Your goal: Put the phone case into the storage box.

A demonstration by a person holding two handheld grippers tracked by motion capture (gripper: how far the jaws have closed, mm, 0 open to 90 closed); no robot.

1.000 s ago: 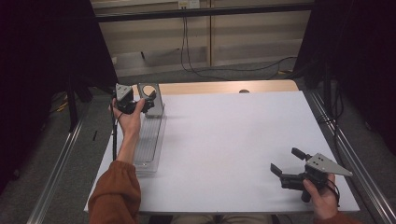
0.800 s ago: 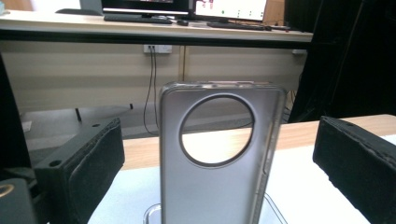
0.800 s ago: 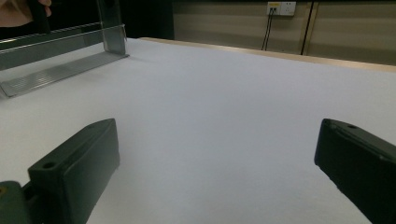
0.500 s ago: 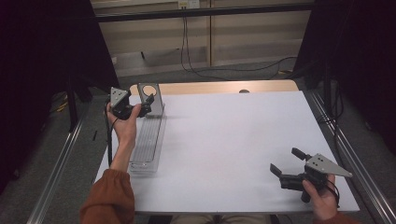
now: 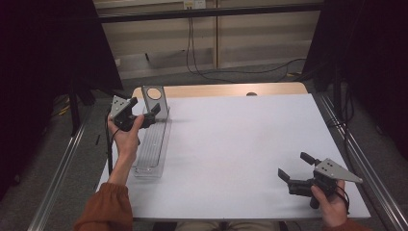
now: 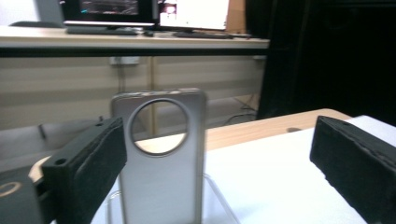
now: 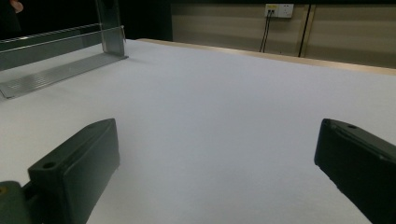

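Observation:
A metal stand lies at the table's left, with a long ribbed base [image 5: 150, 149] and an upright plate with a round hole [image 5: 155, 99] at its far end. My left gripper [image 5: 144, 107] hovers just left of that plate, open. In the left gripper view the plate [image 6: 161, 182] stands a short way ahead between the open jaws of the left gripper [image 6: 219, 161], untouched. My right gripper [image 5: 294, 166] rests low at the front right, open, with nothing in it. In the right gripper view, bare table lies between the jaws of the right gripper [image 7: 215, 163], and the stand [image 7: 60, 70] is far off.
The white table top [image 5: 240, 139] has a wooden strip along its far edge [image 5: 226, 90]. Metal rails run along both sides of the table [image 5: 62, 163]. Cables hang down the back wall [image 5: 192, 43]. Dark curtains stand at both sides.
My left gripper has drifted a little left and back toward me, away from the upright plate. The right gripper has stayed still.

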